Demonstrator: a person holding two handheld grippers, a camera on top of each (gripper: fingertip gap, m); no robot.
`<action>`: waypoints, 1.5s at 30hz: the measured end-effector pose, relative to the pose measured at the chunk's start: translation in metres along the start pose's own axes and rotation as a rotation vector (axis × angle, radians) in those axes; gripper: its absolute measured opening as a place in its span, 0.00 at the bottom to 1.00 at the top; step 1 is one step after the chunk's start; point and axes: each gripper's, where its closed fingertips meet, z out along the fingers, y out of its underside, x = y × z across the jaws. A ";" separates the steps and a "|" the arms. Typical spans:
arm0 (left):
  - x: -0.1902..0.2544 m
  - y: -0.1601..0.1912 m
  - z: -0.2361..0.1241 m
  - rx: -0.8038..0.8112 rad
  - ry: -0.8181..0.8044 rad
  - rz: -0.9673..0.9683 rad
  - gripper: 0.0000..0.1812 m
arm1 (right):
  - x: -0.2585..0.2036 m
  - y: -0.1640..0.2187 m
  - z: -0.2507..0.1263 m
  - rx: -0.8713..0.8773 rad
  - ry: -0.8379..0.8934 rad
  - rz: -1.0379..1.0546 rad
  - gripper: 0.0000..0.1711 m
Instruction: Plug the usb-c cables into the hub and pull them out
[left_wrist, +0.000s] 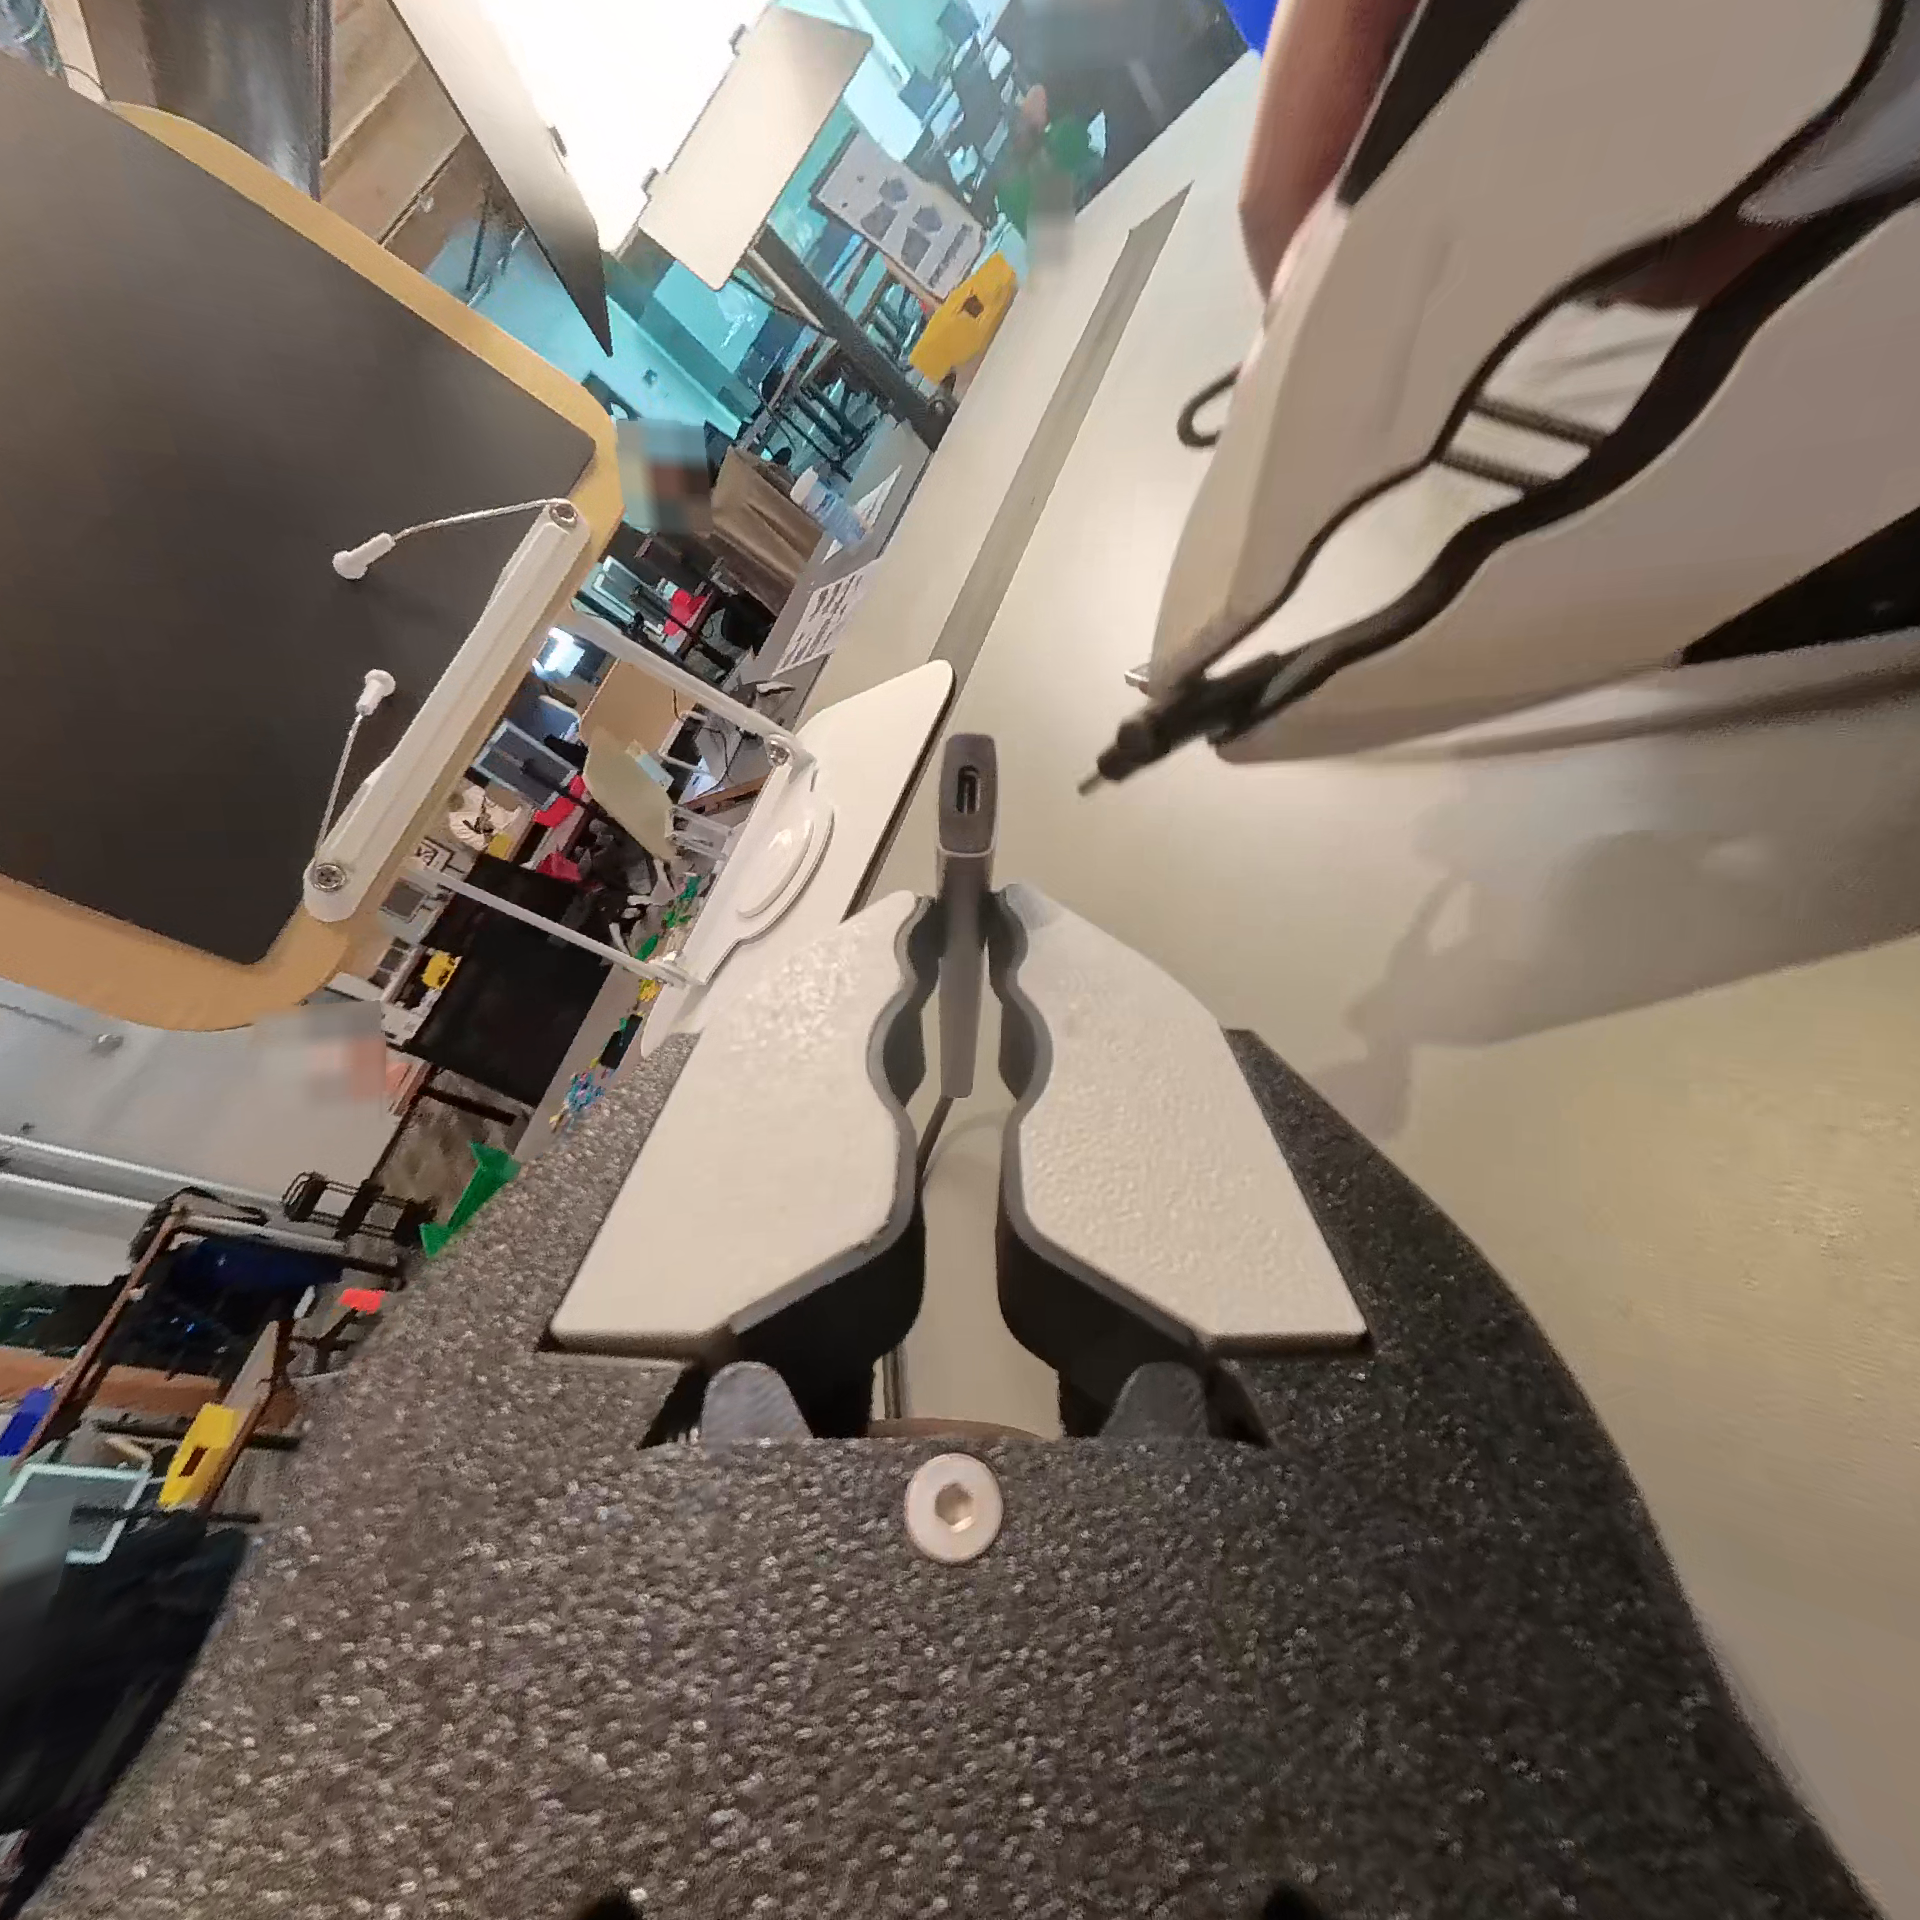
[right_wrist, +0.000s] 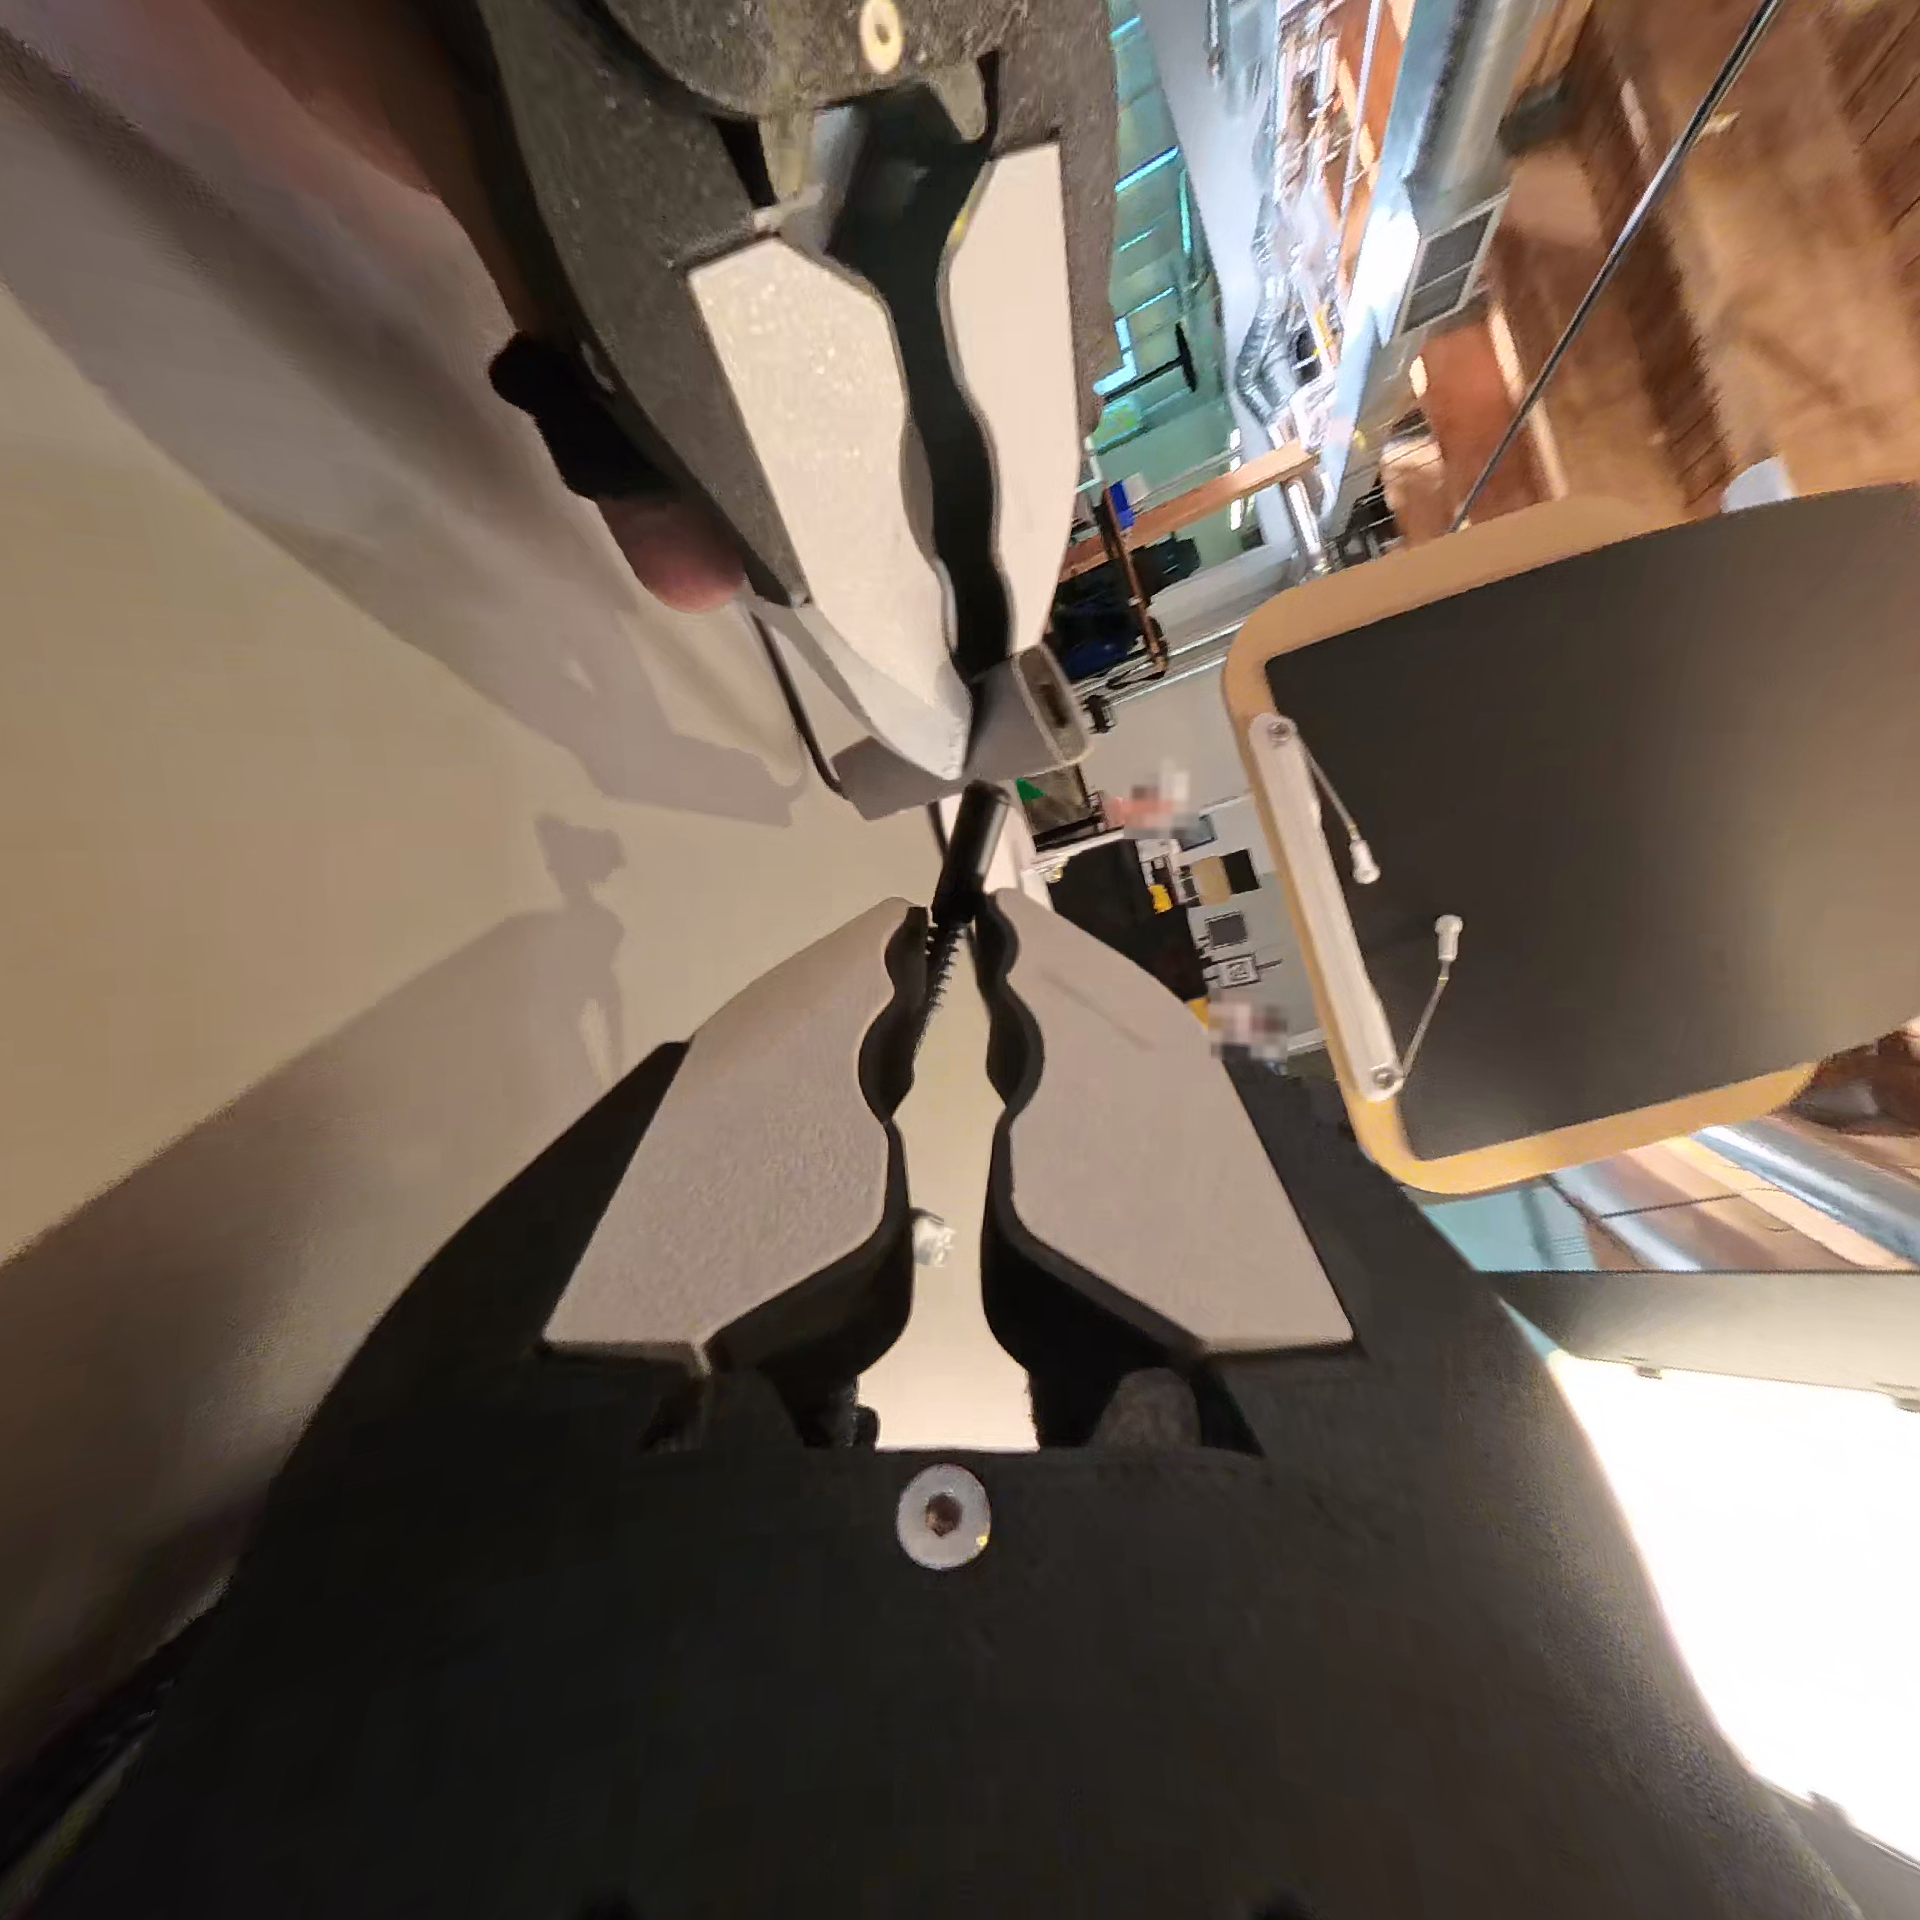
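Note:
My left gripper (left_wrist: 961, 904) is shut on the grey hub (left_wrist: 966, 821), which sticks out past the fingertips with its USB-C port facing forward. My right gripper (right_wrist: 961, 914) is shut on the black USB-C cable plug (right_wrist: 971, 842), which points forward. In the left wrist view the right gripper (left_wrist: 1195, 696) comes in from the upper right with the plug (left_wrist: 1138, 732) a short way from the hub's port, not touching. In the right wrist view the left gripper (right_wrist: 982, 696) hangs from above with the hub (right_wrist: 1044, 712) just beyond the plug's tip.
Both grippers are held up above a cream table (left_wrist: 1558, 1247). A black board with a wooden rim (left_wrist: 208, 520) carries a white bar with two tethered pins; it also shows in the right wrist view (right_wrist: 1610, 831). A cluttered workshop lies behind.

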 end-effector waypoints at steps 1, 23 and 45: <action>0.001 0.002 0.001 -0.013 -0.004 0.014 0.05 | 0.003 0.001 -0.003 0.007 0.018 -0.012 0.05; 0.043 0.011 0.014 -0.158 0.057 0.395 0.05 | -0.028 0.014 -0.026 0.043 -0.127 -0.150 0.05; 0.055 0.007 0.012 -0.151 0.099 0.464 0.06 | -0.029 0.022 -0.028 0.017 -0.148 -0.164 0.05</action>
